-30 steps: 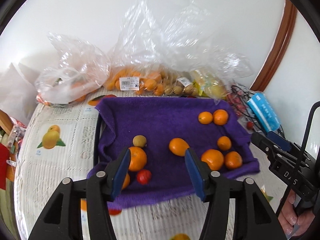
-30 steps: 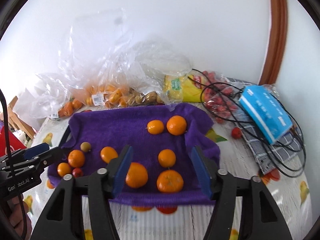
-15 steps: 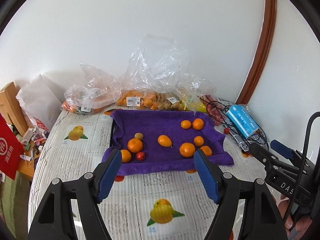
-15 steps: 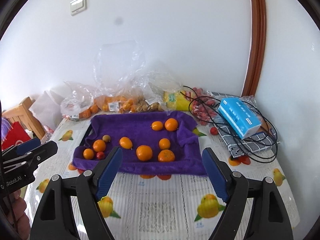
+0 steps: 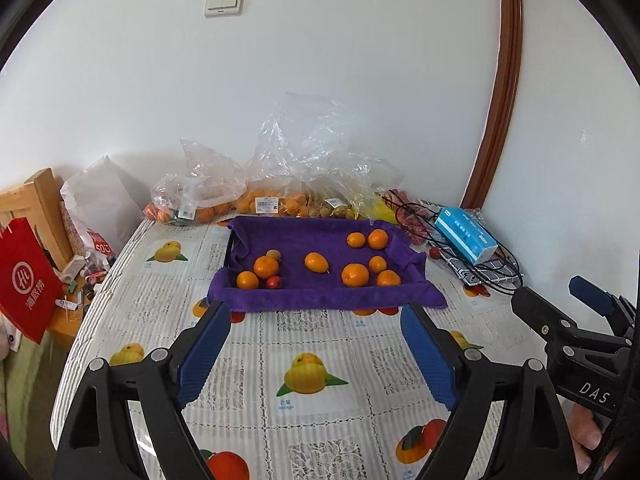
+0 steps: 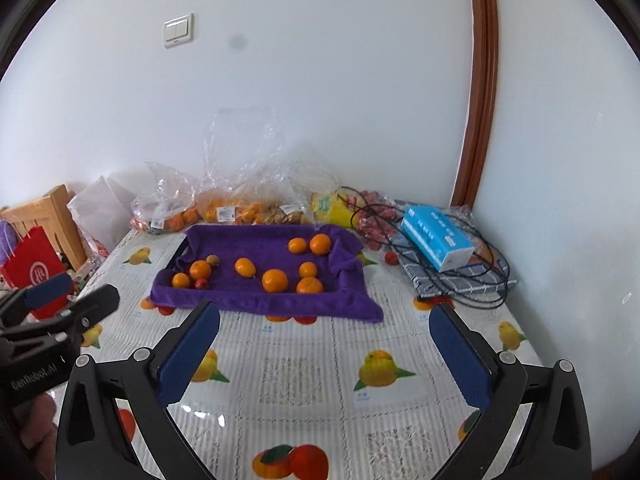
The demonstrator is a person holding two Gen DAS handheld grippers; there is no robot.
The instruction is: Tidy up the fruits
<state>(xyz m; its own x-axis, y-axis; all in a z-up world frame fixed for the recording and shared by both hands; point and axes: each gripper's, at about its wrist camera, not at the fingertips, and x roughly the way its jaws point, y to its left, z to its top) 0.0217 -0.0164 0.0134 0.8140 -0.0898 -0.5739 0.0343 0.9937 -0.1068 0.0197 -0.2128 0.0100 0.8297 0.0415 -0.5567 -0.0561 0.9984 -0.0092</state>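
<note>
A purple towel (image 5: 316, 296) (image 6: 256, 300) lines a tray at the table's far middle. On it lie several oranges (image 5: 354, 275) (image 6: 275, 280), a small red fruit (image 5: 273, 282) (image 6: 202, 284) and a small brownish fruit (image 5: 273, 255). My left gripper (image 5: 316, 322) hovers well short of the towel's near edge, its jaws opening with nothing between them. My right gripper (image 6: 326, 322) is likewise back from the towel, jaws opening wide and empty. Each gripper shows at the edge of the other's view.
Clear plastic bags of fruit (image 5: 264, 200) (image 6: 224, 208) line the wall behind the towel. A blue tissue pack (image 5: 466, 234) (image 6: 436, 236), black cables (image 6: 460, 292) and red fruit (image 6: 390, 257) lie at the right. A red paper bag (image 5: 24, 284) and wooden chair stand left of the table.
Both grippers have pulled back and up from over the towel, so the fruit now looks small and far. Both pairs of jaws have spread wider.
</note>
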